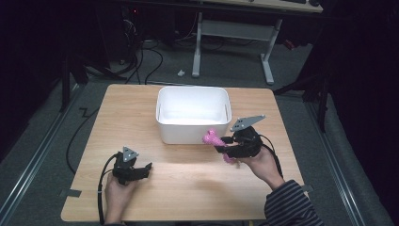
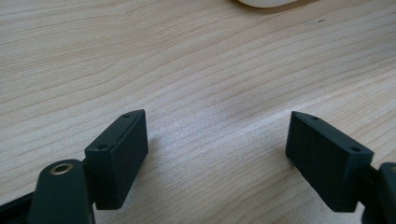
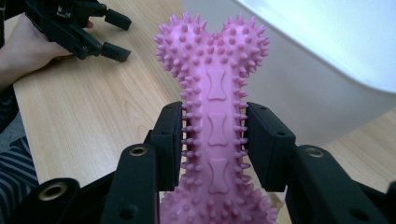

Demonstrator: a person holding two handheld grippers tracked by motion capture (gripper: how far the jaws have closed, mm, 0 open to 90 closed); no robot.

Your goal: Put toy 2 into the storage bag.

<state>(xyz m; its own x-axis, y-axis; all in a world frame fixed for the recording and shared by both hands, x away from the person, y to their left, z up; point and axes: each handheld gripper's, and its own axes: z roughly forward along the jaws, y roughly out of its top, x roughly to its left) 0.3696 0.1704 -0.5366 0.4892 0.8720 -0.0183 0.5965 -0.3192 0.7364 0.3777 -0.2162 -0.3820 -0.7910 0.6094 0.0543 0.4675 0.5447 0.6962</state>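
**Pink spiked bone held beside the white tub**

Pink is the colour we meet first: a pink rubber bone-shaped toy covered in small spikes [image 3: 215,135] sits clamped in our right tool [image 3: 214,140]. In the right gripper view the two black jaws press on the toy's narrow middle from either side, and its two-lobed end rises above them. Raised bone-shaped marks run down its centre. The toy is off the counter, carried in the air.

From the high view, our right tool [image 1: 221,143] is on the right side of the light wooden counter [image 1: 188,188], with the pink toy [image 1: 211,137] pointing left. One end of the toy lies just beside the front right corner of the white rectangular plastic tub [image 1: 193,113]; we cannot tell whether the two touch. The tub stands at the middle of the counter's far half. A grey three-cornered plate tops the right tool, and a striped sleeve [image 1: 289,205] covers the forearm behind it.

Our left tool [image 1: 146,168] rests low at the front left of the counter, well apart from the tub and the toy. In the left gripper view its jaws [image 2: 217,149] stand wide apart, with bare wood grain between them and nothing gripped.
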